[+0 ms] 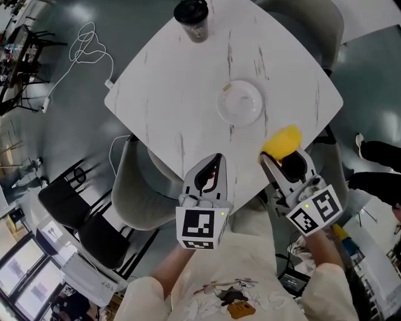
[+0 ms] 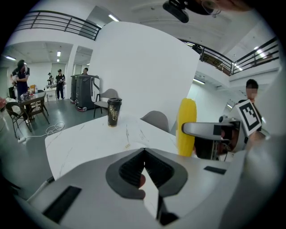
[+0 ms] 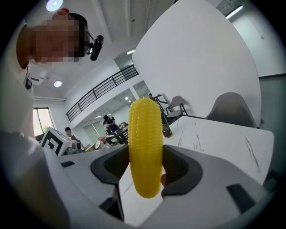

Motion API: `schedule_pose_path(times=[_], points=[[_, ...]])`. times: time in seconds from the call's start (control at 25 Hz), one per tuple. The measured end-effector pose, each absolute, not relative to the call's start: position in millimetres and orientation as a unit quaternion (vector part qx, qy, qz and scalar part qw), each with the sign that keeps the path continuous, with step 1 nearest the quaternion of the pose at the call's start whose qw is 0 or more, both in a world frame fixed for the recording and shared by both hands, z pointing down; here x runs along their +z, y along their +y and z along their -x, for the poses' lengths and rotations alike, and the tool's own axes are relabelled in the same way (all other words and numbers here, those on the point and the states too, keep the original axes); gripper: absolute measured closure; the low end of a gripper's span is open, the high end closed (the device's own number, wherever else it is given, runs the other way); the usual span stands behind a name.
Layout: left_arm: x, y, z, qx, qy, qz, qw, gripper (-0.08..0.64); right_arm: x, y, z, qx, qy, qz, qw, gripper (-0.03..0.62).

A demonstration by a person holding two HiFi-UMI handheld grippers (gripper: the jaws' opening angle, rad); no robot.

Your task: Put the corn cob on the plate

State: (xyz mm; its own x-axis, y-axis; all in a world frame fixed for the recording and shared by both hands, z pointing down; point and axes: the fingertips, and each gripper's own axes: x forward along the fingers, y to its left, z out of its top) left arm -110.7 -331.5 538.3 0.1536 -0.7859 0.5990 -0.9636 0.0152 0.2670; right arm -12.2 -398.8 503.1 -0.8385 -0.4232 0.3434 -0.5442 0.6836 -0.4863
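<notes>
- Your right tongs (image 3: 145, 154) pinch the corn cob (image 3: 145, 138) by its lower half. It stands upright between them, with its top rising well above them.
- In the head view the cob sits at the surface's (image 1: 182, 94) 5 o'clock edge. The plate (image 1: 240, 102) lies apart from it, at its 11 o'clock.
- Your left tongs (image 2: 144, 151) are pressed together with nothing between them, at 9 o'clock of the right tongs.
- A dark cup (image 1: 192, 19) stands at the surface's 12 o'clock corner.
</notes>
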Motion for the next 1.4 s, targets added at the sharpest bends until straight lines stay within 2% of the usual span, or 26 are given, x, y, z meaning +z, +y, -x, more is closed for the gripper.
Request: schedule_pose_path(times=[1.4], points=[[655, -375, 144, 0.17, -0.625, -0.674, 0.355, 0.555, 633, -453, 58, 0.298, -0.893, -0.285, 0.179, 0.367]])
